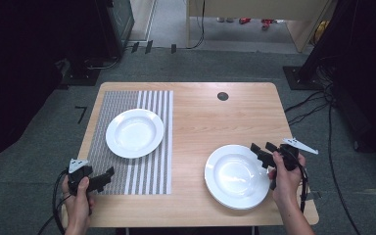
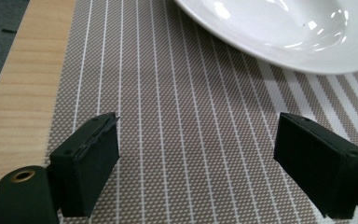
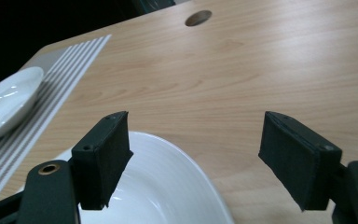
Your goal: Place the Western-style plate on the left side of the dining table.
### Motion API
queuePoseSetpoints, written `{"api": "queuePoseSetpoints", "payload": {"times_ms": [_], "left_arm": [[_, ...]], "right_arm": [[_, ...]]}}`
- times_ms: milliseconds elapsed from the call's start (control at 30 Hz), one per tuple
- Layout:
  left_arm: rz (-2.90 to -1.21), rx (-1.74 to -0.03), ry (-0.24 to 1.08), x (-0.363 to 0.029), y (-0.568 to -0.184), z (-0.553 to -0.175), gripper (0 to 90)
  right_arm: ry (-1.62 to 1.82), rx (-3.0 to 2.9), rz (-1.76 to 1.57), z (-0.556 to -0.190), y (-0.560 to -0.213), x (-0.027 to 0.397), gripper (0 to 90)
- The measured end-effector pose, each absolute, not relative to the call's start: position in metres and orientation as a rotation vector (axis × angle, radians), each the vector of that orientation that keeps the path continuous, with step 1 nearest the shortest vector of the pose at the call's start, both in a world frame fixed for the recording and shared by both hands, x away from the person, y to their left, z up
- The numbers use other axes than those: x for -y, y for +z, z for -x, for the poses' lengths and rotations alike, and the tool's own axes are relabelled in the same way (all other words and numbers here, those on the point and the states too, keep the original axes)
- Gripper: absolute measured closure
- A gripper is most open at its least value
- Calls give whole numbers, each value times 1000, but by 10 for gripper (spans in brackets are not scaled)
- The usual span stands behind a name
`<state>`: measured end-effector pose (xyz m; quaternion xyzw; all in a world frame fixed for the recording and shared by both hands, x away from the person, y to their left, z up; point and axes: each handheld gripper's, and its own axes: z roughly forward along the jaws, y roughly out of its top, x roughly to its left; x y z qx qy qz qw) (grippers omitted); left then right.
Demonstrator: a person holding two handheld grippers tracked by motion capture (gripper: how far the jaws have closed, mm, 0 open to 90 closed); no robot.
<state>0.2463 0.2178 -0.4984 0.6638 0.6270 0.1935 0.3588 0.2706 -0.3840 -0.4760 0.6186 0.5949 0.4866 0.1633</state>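
A white deep plate [image 1: 134, 133] sits on a grey striped placemat [image 1: 152, 105] on the left half of the table. Another white plate [image 1: 236, 176] lies on the bare wood at the front right. My left gripper [image 1: 108, 174] hovers low over the mat's front left corner, open and empty. In the left gripper view its jaws [image 2: 196, 140] stand wide apart above the placemat [image 2: 191, 93], with the plate [image 2: 284, 28] ahead. My right gripper [image 1: 262, 149] is at the right plate's far right rim, open. In the right gripper view, the rim [image 3: 168, 186] lies below its left jaw [image 3: 196, 140].
The wooden table [image 1: 215, 122] has a round cable hole [image 1: 223, 96] near its far edge, which the right gripper view has as the hole [image 3: 198, 17]. Dark equipment and cables stand on the floor around the table. Bare wood lies between the two plates.
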Motion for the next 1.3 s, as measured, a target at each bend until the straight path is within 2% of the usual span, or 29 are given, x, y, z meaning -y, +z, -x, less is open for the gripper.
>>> {"api": "queuePoseSetpoints", "payload": {"times_ms": [900,1300], "left_arm": [[-1808,-1613,601,-230,-512,-234,141],[-1858,-1586,675,-224,-516,-234,136]], "right_arm": [[1223,-1630,-1871,-227,-515,449,247],[1021,-1682,-1819,-206,-524,455,233]]}}
